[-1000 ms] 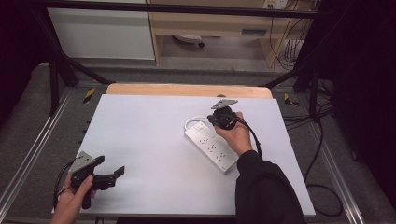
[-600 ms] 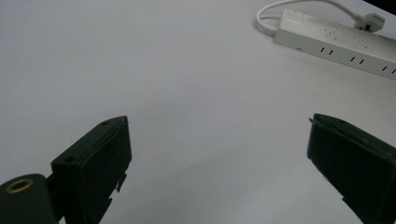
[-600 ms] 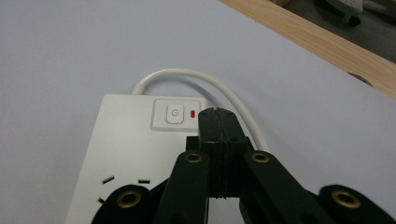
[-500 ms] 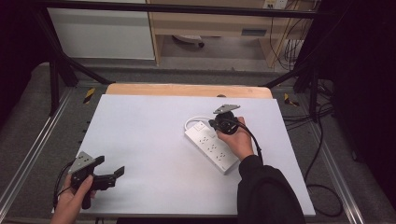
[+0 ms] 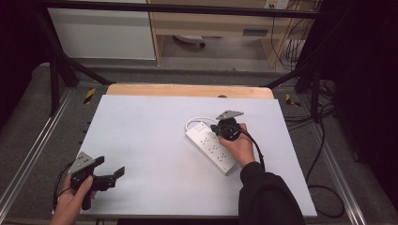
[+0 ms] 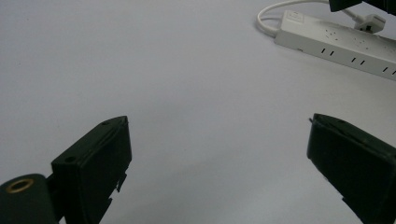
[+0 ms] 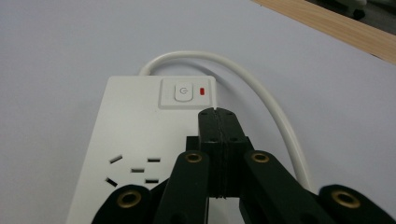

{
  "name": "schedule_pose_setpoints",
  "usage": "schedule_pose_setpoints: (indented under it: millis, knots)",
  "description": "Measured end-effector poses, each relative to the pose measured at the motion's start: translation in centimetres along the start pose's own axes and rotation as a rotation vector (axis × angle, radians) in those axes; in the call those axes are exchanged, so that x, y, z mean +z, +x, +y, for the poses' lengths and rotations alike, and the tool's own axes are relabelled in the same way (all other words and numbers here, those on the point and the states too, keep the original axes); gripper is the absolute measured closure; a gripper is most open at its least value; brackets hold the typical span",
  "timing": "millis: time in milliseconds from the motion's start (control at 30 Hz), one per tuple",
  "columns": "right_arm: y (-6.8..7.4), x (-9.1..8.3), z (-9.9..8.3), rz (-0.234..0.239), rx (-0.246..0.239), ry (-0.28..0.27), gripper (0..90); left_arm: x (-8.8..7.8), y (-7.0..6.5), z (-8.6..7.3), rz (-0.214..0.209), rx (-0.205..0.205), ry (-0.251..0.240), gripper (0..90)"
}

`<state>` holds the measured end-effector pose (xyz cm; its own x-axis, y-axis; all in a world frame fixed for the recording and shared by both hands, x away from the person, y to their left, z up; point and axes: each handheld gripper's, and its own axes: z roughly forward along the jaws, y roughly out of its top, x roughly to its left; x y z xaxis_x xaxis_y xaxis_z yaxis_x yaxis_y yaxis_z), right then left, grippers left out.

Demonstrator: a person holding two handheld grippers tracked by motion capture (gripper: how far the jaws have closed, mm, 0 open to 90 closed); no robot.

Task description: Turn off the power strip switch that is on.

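Note:
A white power strip [image 5: 210, 145] lies slanted at the middle right of the white table, its cord [image 5: 191, 122] looping off its far end. In the right gripper view its power button [image 7: 183, 92] sits beside a lit red lamp [image 7: 202, 91]. My right gripper [image 7: 217, 113] is shut with nothing between its jaws, its tips just above the strip, a little short of the button. My left gripper [image 5: 112, 174] rests open at the table's near left corner, far from the strip [image 6: 345, 44].
A wooden strip [image 5: 187, 90] edges the table's far side. Metal rails [image 5: 28, 159] run along both sides, with cables [image 5: 324, 187] on the floor at the right. A white cabinet [image 5: 103, 33] and wooden shelving stand beyond the table.
My right hand has sunk with its gripper towards the button end of the power strip. The left gripper has stayed where it was.

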<state>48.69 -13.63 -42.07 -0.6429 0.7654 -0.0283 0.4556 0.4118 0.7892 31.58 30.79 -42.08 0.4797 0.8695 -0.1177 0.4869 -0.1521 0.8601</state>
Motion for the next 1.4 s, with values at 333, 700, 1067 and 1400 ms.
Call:
schedule_pose_setpoints:
  millis: [333, 700, 1067, 1400]
  knots:
    - [0.3, 0.0, -0.8, 0.003, 0.0, 0.008, 90.0, 0.0, 0.0, 0.0, 0.0, 0.001, 0.0, 6.6]
    - [0.4, -0.3, -1.2, 0.0, 0.005, 0.001, 90.0, 0.0, 0.0, 0.0, -0.001, 0.002, -0.002, 6.6]
    - [0.4, -0.3, -1.7, 0.002, 0.015, -0.003, 90.0, 0.0, 0.0, 0.0, -0.002, 0.001, -0.002, 6.6]
    - [0.5, -0.3, -1.8, 0.004, 0.013, -0.002, 90.0, 0.0, -0.1, 0.0, -0.002, 0.004, -0.004, 6.6]
